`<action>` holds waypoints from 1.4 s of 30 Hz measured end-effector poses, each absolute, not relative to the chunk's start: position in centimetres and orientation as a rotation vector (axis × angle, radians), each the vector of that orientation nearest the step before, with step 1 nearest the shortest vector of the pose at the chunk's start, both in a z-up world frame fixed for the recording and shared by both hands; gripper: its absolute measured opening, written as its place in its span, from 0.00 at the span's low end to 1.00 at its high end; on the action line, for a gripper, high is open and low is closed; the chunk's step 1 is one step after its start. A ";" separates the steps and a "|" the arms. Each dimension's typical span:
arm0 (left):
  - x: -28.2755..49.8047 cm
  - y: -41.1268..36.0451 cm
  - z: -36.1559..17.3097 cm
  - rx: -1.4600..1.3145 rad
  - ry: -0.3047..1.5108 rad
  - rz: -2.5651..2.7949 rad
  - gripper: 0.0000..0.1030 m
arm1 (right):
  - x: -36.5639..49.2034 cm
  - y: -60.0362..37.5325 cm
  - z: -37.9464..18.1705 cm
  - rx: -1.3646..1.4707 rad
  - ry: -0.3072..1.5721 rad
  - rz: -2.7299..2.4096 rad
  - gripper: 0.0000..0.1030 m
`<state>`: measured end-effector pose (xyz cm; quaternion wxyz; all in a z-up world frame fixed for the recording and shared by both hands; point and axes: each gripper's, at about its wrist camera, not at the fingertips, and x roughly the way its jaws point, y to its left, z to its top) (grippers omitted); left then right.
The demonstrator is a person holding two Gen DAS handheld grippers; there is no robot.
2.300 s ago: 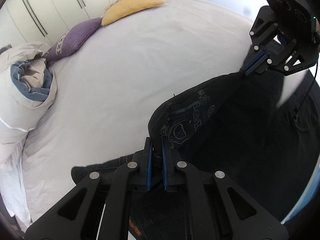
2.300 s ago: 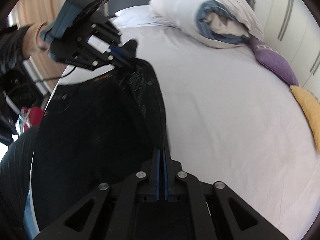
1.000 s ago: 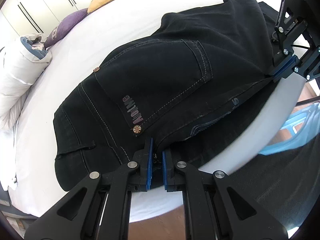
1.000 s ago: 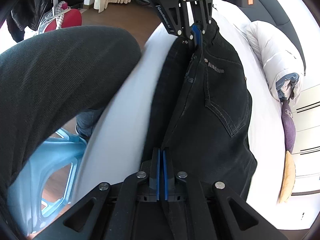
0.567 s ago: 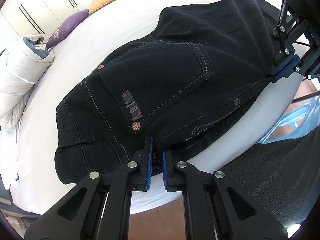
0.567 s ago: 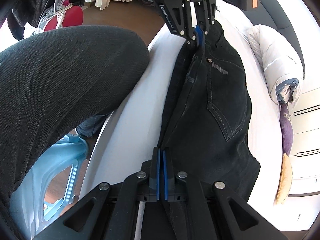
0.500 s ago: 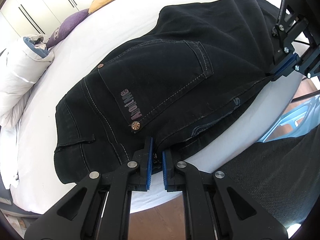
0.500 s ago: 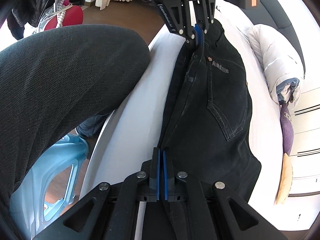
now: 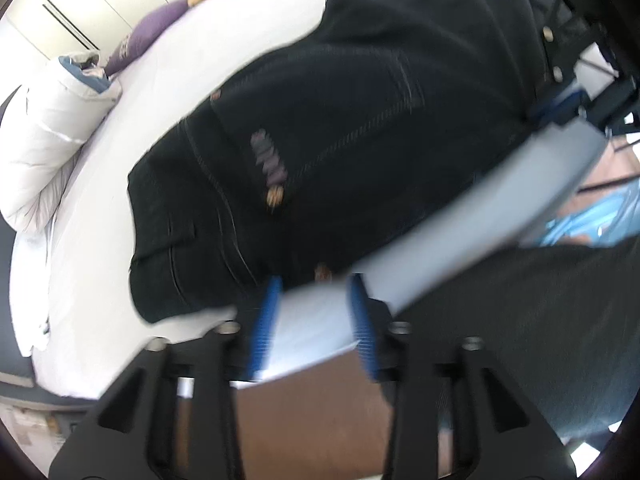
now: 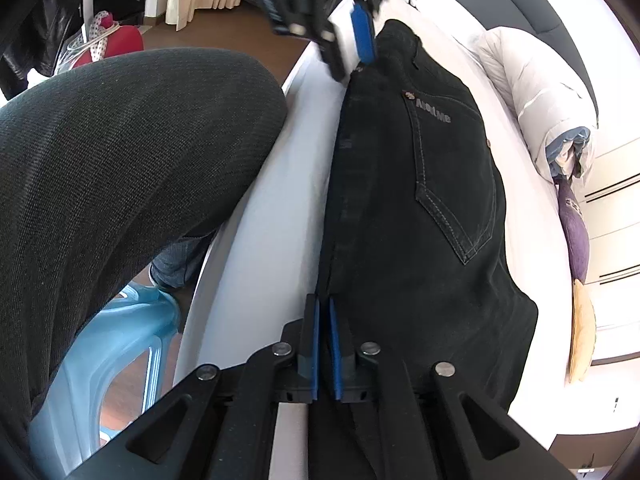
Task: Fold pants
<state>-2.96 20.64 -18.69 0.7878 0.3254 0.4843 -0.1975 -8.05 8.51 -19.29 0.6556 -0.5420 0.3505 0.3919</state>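
Black jeans (image 9: 360, 140) lie folded lengthwise on the white bed (image 9: 160, 100), back pocket up, along its near edge. My left gripper (image 9: 314, 282) hovers at the bed's edge by the waistband; its jaws are opening, with only sheet showing between the blue pads (image 9: 264, 320). In the right wrist view, the left gripper (image 10: 350, 54) stands just off the far end of the jeans (image 10: 420, 220). My right gripper (image 10: 325, 312) pinches the near edge of the jeans; its jaws are starting to open, with the cloth still between them. It also shows as the right gripper (image 9: 556, 104).
A person's dark-trousered leg (image 10: 120, 160) crowds the bed's edge (image 10: 260, 260). A light blue plastic stool (image 10: 120, 340) stands on the wooden floor (image 9: 312, 412). A rolled white duvet (image 10: 536, 92), a purple cushion (image 10: 576, 220) and a yellow cushion (image 10: 582, 332) lie across the bed.
The left jaws have spread apart and let go of the jeans' waist edge, and the left gripper has drawn back toward the bed's edge. The right gripper has stayed put.
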 end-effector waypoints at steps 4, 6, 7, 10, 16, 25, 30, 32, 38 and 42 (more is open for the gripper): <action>-2.8 22.7 -16.4 0.631 1.009 -0.342 0.62 | -7.9 8.6 -19.2 -1.196 0.800 0.873 0.08; -2.1 22.8 -14.8 0.546 0.984 -0.334 0.62 | -7.6 8.7 -19.1 -1.167 0.805 0.863 0.09; -1.4 22.3 -13.9 0.503 0.961 -0.339 0.62 | -7.5 8.7 -19.0 -1.150 0.806 0.856 0.12; 0.0 20.0 -13.3 0.473 0.932 -0.354 0.62 | -7.3 8.5 -18.8 -1.100 0.797 0.814 0.31; 4.2 15.4 -19.0 0.421 1.057 -0.372 0.63 | -6.8 6.1 -16.1 -0.848 0.839 0.745 0.49; 4.5 13.9 -14.8 0.269 0.975 -0.351 0.62 | -5.6 -13.8 -11.3 0.088 0.952 0.482 0.52; 6.3 9.4 -15.9 0.296 1.028 -0.371 0.62 | -5.0 -26.4 -11.0 0.495 0.901 0.290 0.52; 7.4 9.1 -19.1 0.242 1.154 -0.360 0.64 | -4.7 -30.7 -11.0 0.661 0.847 0.247 0.56; 8.0 8.9 -19.5 0.225 1.146 -0.313 0.66 | -3.5 -37.6 -14.6 0.998 0.769 0.174 0.60; 8.7 9.1 -19.3 0.214 1.176 -0.314 0.66 | -1.8 -40.4 -15.3 1.042 0.687 0.124 0.60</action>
